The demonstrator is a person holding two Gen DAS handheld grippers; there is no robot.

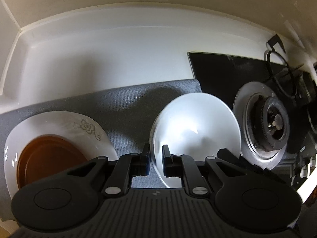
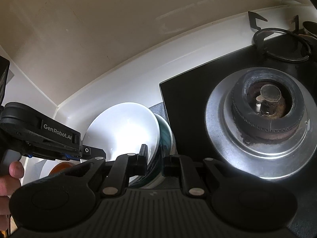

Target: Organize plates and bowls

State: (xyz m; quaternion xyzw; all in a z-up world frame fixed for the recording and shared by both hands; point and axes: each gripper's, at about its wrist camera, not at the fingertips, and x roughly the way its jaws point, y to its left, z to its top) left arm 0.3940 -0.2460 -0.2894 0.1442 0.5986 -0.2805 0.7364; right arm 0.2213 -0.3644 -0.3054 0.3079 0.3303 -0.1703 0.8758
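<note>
A plain white bowl (image 1: 195, 130) hangs tilted over the grey mat (image 1: 126, 103). My left gripper (image 1: 156, 158) is shut on its near rim. In the right wrist view the white bowl (image 2: 122, 130) lies nested in a green-striped bowl (image 2: 165, 136). My right gripper (image 2: 155, 159) is shut on the green bowl's rim, close beside the white bowl's edge. The left gripper (image 2: 95, 151) reaches in from the left, with a hand (image 2: 13, 171) behind it. A flowered white plate (image 1: 65, 123) on the mat carries an amber dish (image 1: 47, 158).
A gas burner (image 1: 273, 123) on the black stove top (image 1: 218, 71) stands just right of the bowls; the same burner (image 2: 265, 107) fills the right wrist view. A loose pan support ring (image 2: 281, 45) lies at the back. White counter and wall close in behind.
</note>
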